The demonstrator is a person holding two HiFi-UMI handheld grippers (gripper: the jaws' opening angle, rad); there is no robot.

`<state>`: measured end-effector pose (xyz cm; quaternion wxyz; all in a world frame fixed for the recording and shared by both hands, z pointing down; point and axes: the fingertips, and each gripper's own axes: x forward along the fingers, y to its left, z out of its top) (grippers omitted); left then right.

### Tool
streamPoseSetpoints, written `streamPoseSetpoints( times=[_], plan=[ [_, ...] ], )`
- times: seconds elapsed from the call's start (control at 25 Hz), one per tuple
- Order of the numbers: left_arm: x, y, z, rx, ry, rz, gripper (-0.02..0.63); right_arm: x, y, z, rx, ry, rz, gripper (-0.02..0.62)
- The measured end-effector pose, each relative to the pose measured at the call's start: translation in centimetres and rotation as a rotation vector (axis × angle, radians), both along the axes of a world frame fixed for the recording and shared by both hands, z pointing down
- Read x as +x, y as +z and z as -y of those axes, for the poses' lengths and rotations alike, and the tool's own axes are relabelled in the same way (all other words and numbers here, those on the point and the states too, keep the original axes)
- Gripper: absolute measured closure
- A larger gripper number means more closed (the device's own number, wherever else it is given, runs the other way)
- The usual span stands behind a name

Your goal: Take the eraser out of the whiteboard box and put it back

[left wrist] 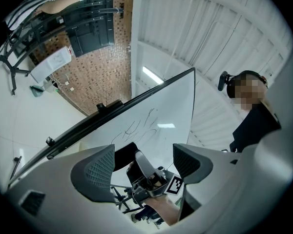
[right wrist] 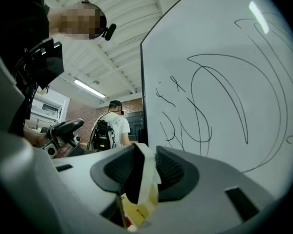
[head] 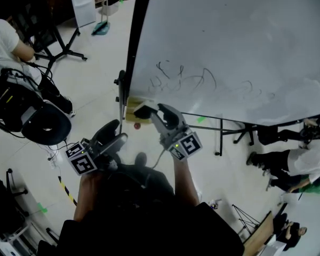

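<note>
Right hand-held gripper (head: 149, 111) closed on the eraser (head: 143, 110) at the lower left corner of the whiteboard (head: 229, 47), just above the yellow whiteboard box (head: 131, 113); whether the eraser touches the box cannot be told. The left hand-held gripper (head: 115, 131) is held lower and apart from the board, its jaws spread with nothing between them. Three hazards may be judged from this arrangement. The eraser is pinched across its thin dimension, with part of it standing proud of the pads, so a knock against the box rim could be expected to twist it in the grip or pry it loose. A release made before the eraser is seated in the opening would probably let it fall to the floor (head: 96, 89), since the box is mounted at the board's edge with nothing beneath it. If the eraser were dragged along the board on the way, the dark scribbles (head: 186, 81) could be smeared. In the right gripper view the eraser (right wrist: 146, 177) is seen as a slim block stood on edge between the pads, with a pale cream body and a dark face, presumably felt, on its left side. The yellow of the box (right wrist: 136, 212) is seen directly below it.
</note>
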<state>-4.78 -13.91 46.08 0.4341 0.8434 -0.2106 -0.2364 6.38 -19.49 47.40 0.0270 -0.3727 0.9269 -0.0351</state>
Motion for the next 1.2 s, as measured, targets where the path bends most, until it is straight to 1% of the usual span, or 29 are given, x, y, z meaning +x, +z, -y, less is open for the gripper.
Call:
streamPoseSetpoints(
  times=[0.24, 0.64, 0.84, 1.2],
  plan=[
    [-0.1, 0.2, 0.1, -0.005, -0.007, 0.001, 0.239, -0.5, 0.9, 0.2, 0.008, -0.017, -0.051, 0.431],
    [-0.3, 0.4, 0.1, -0.011, -0.018, 0.000, 0.239, -1.4, 2.3, 0.1, -0.006, -0.049, -0.105, 0.431],
    [-0.3, 0.4, 0.1, -0.013, -0.021, 0.002, 0.239, -2.0, 3.3, 0.2, -0.003, -0.062, -0.168, 0.431],
    [-0.4, 0.6, 0.2, -0.017, -0.027, 0.006, 0.239, -2.2, 4.5, 0.4, -0.020, -0.067, -0.189, 0.431]
  ],
)
